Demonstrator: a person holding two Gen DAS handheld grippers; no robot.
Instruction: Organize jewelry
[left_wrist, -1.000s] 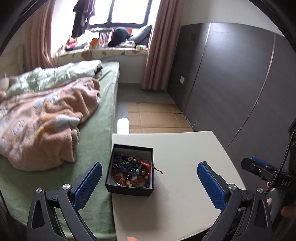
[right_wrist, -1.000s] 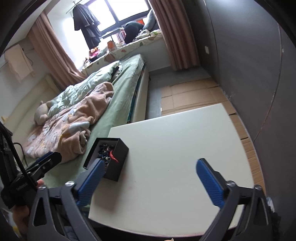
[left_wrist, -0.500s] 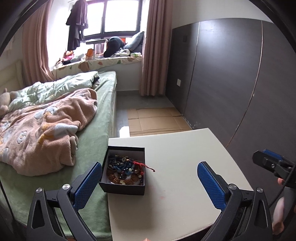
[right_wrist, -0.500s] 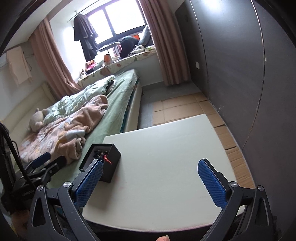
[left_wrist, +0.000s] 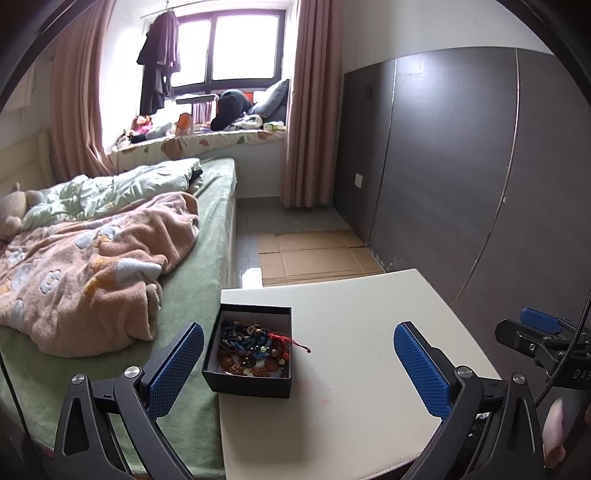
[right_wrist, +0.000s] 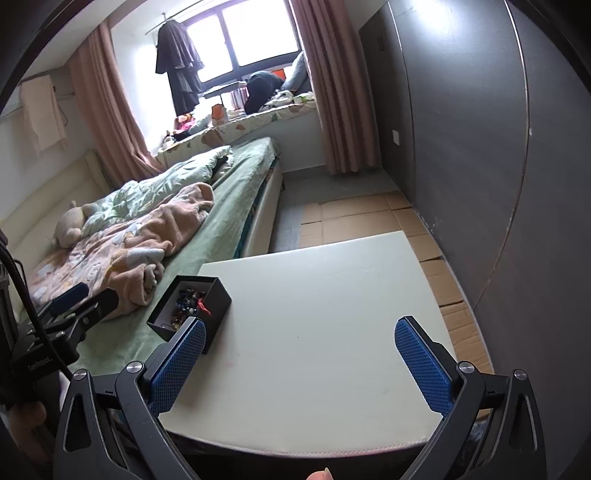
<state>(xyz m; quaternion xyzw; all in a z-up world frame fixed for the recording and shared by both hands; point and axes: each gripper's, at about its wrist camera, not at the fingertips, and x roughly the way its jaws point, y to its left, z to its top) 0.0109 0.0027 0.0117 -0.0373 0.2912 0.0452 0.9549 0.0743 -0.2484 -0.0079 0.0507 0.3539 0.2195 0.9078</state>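
Observation:
A small black box (left_wrist: 248, 384) sits at the near left corner of the cream table (left_wrist: 362, 325). It holds a tangle of beaded jewelry (left_wrist: 253, 350), and a red cord (left_wrist: 295, 341) trails over its right rim. My left gripper (left_wrist: 299, 365) hovers open just before the box, nothing between its blue pads. In the right wrist view the same box (right_wrist: 216, 299) lies ahead of the left pad, and my right gripper (right_wrist: 301, 363) stands open above the table (right_wrist: 332, 295). Each gripper shows at the other view's edge.
A bed (left_wrist: 207, 266) with a pink blanket (left_wrist: 85, 266) borders the table's left side. Dark wardrobe panels (left_wrist: 461, 166) rise on the right. Flattened cardboard (left_wrist: 317, 254) covers the floor beyond the table. A window seat with clutter lies far back.
Both cameras have tilted up and pulled back a little, showing more of the room. The box now sits lower and nearer my left gripper. Both grippers stay open.

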